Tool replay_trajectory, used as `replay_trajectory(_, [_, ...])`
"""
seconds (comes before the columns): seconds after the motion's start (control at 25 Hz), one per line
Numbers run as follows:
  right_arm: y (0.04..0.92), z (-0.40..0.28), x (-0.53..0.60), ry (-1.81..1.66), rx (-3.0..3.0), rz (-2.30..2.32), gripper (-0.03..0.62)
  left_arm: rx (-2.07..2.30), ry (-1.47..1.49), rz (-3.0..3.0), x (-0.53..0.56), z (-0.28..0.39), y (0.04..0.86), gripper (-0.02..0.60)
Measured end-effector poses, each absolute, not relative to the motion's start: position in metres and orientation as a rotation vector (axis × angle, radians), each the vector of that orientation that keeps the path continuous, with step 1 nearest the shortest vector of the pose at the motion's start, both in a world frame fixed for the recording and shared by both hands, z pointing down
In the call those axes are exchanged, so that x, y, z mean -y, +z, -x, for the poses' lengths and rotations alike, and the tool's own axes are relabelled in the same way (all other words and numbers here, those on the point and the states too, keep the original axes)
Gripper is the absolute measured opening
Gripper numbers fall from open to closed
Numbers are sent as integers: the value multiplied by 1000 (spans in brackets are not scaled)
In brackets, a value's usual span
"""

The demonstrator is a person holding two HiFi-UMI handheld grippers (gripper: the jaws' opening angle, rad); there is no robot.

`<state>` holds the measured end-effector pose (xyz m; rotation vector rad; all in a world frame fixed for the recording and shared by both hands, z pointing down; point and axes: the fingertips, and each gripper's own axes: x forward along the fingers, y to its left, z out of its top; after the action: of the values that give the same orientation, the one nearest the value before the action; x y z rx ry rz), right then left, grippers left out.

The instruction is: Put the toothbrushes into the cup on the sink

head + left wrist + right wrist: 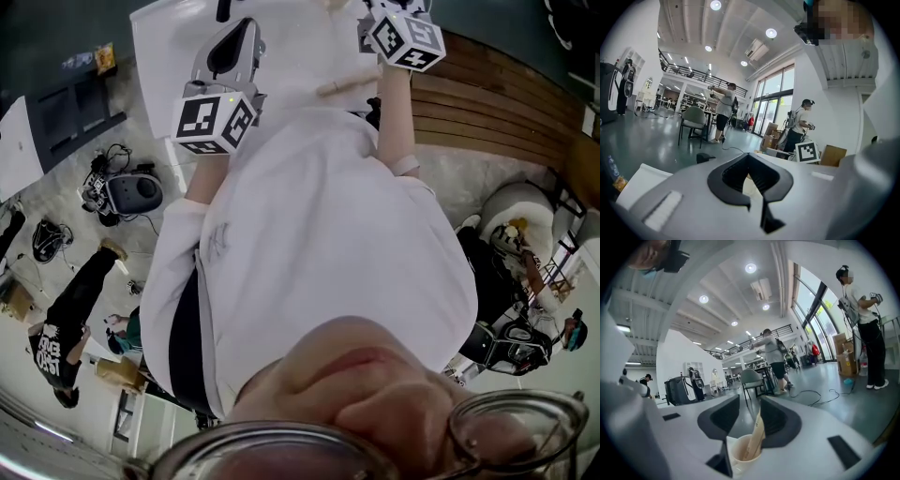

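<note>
In the right gripper view a pale cup (742,456) sits low between the jaws with a wooden toothbrush (755,436) standing in it, leaning toward the right-hand jaw. My right gripper (749,405) is open, and its pads are clear of both the cup and the brush. The left gripper (749,157) has its dark jaw tips meeting, with only a pale sliver of surface showing behind them. In the head view both marker cubes hang over the white table (173,56), and a second wooden toothbrush (345,86) lies on it near the right cube (409,39).
A wooden slatted surface (506,103) borders the table on the right. The gripper views look out over a large hall with chairs (695,120), floor cables (820,397) and standing people (723,111). Gear and bags lie on the floor (127,192).
</note>
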<state>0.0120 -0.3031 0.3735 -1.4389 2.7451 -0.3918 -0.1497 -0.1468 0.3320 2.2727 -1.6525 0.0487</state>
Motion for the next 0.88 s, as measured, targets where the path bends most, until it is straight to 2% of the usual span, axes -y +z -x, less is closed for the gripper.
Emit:
replay_trajectory(0.2, [346, -26, 284, -330, -2711, 1423, 74, 1631, 45, -2290, 140, 141, 332, 6])
replay_trajectory(0.6, [296, -80, 252, -205, -2657, 1450, 21, 1661, 20, -2278, 128, 140, 331, 6])
replay_trajectory(0.88, [263, -135, 215, -84, -2664, 1508, 11, 1664, 11, -2266, 118, 107, 326, 6])
